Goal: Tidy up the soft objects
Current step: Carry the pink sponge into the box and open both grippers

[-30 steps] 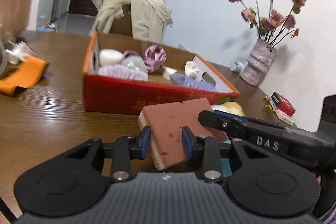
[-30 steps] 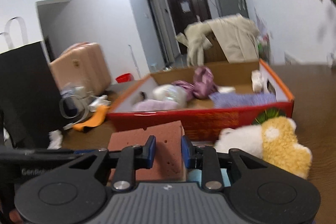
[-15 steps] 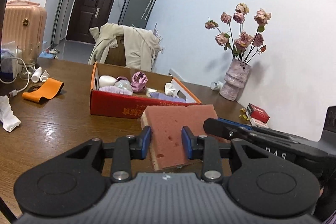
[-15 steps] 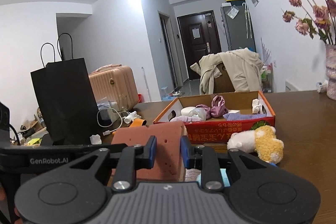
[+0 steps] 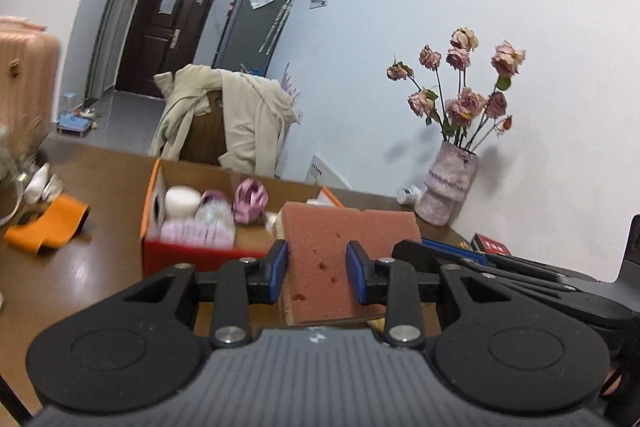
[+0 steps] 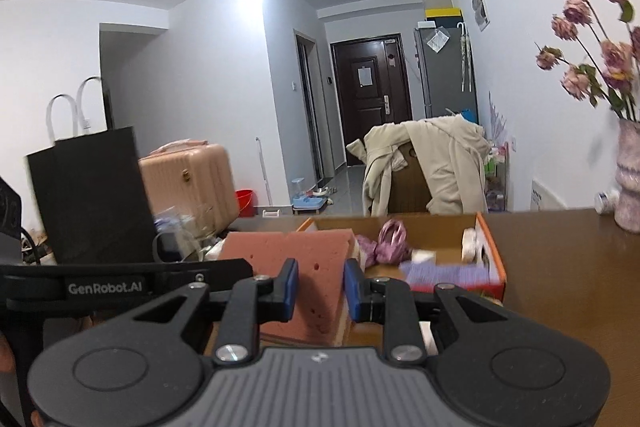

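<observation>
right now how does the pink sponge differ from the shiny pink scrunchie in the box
The sponge is a flat-sided block; the scrunchie is a gathered, crumpled ring. The sponge looks matte and pitted with holes, the scrunchie glossy. The sponge is held up between the left gripper and the right gripper, while the scrunchie lies loose in the red box. The sponge is dusty salmon pink, the scrunchie more lilac. Both are soft things.

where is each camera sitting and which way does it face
Left wrist: sits on the left claw, facing the red cardboard box and the flower vase; the right claw's arm crosses at right.
Right wrist: sits on the right claw, facing the box and the dark door; the left claw's arm shows at left.
Shared: the pink sponge block, gripped by both.
</observation>
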### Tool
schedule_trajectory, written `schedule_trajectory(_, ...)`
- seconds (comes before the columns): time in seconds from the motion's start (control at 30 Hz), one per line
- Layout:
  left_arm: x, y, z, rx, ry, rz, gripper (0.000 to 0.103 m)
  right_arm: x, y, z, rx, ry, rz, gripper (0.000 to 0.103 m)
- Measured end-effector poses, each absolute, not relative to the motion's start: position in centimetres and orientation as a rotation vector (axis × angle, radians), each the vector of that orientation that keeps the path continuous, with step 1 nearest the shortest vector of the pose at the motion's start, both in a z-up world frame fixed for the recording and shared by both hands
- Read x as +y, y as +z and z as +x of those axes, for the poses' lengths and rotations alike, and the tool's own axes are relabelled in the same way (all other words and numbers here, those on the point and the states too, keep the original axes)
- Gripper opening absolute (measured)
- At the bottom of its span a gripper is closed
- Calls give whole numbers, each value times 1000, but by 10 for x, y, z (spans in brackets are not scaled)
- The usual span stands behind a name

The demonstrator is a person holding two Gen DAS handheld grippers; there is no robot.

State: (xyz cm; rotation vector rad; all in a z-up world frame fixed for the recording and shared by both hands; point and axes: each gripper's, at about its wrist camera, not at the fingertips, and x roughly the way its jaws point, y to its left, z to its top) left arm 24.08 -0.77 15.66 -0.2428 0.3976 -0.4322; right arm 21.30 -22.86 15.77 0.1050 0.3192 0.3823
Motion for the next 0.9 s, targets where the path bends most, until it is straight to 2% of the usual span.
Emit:
schedule_trajectory(0.2,-16,160,353,465,-427,-260,32,-231,164,318,373,353,112,24)
schedule_trajectory(0.37,-14,123,433,611,-406,-349,32,-225,141,396,508,304,81,24)
schedule_trajectory(0.53,-18,69,466,729,-378,-287,32,-218,94,452,719,304,80,24)
schedule_trajectory(0.63,-30,55,471,772,-389,-224,33,-218,68,464,796,288,55,24)
schedule_trajectory(0.9,-41,43,485,811,-379,-270,38,-230,54,473,801,253,98,25)
